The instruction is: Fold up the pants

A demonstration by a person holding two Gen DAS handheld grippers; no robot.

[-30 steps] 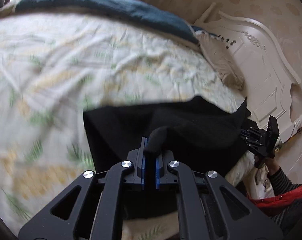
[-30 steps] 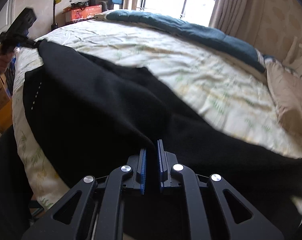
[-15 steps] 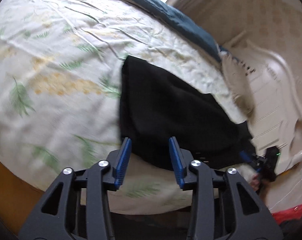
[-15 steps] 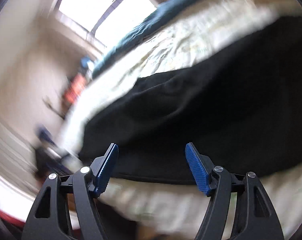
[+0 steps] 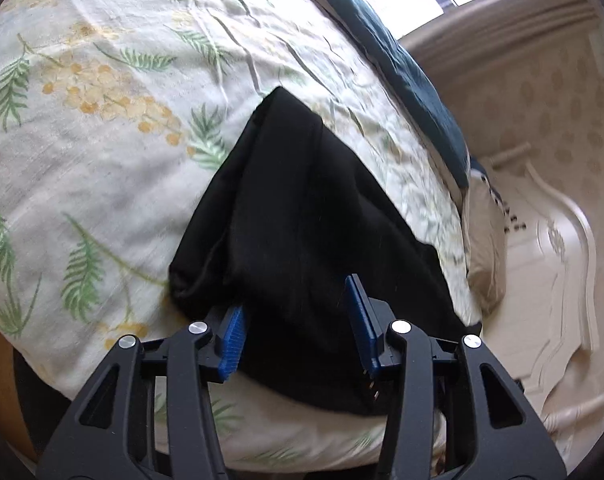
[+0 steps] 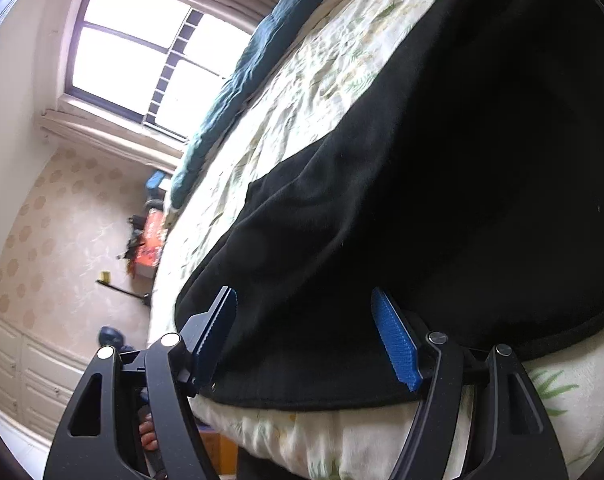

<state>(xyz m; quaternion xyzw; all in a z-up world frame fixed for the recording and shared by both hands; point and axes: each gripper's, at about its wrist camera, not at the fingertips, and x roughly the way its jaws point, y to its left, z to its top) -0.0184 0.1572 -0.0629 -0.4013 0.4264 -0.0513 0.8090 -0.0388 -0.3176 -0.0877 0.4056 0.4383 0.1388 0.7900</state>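
The black pants lie folded on the bed's floral sheet, stretching ahead of both your tongs. Your left tongs stand partly apart over the near edge, gripping nothing. Your right tongs gape wide over the hem, empty too. A teal blanket lies beyond.

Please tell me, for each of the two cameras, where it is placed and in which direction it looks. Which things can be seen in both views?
Left wrist: sits on the left gripper, looks down along its open fingers at the black pants on the floral bedspread, headboard beyond.
Right wrist: sits on the right gripper, rolled sideways, looks along its open fingers over the pants toward the window; fingers of a hand show below.
Shared: pants, bedspread, teal blanket.
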